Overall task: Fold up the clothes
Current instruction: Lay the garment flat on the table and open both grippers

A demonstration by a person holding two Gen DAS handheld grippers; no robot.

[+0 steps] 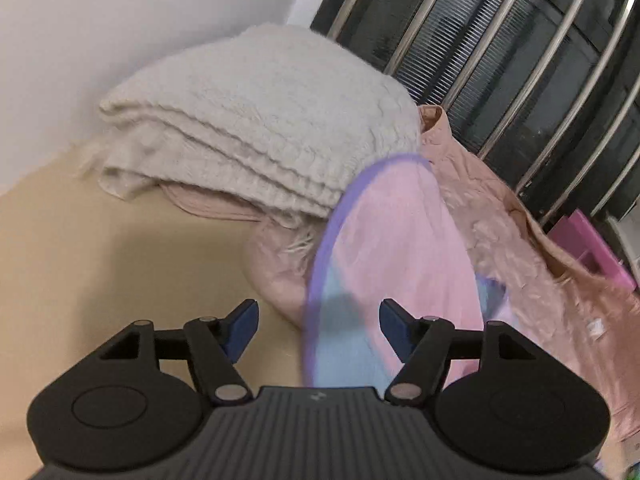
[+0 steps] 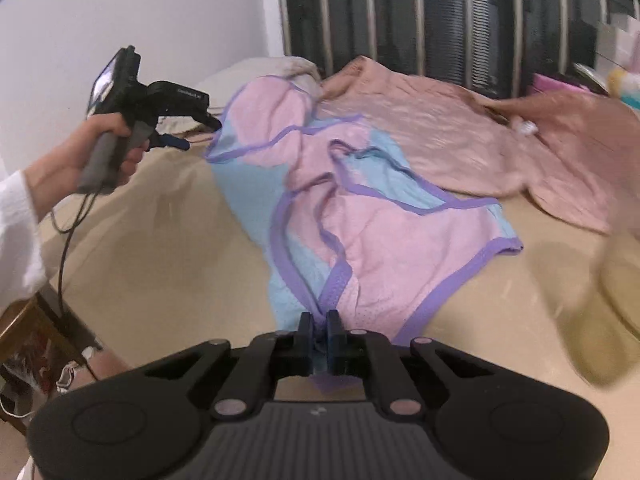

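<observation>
Right tongs (image 2: 319, 330) are clamping the pink-and-blue mesh garment with purple trim (image 2: 384, 240), probably anchoring it; left tongs (image 1: 318, 330) are gaping apart over its far edge, ready to grab

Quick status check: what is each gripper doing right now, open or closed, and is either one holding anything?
Left gripper: open, holding nothing, a raised edge of the pink and blue garment between its fingers.
Right gripper: closed on the garment's purple-trimmed edge.

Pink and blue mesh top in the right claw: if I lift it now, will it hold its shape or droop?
The mesh top will probably droop: it lies crumpled in soft folds on the bed. It looks thin and perforated, so likely light. The right claw pinches only the purple trim at one corner, and the left claw is open, so the rest should hang and swing.
</observation>
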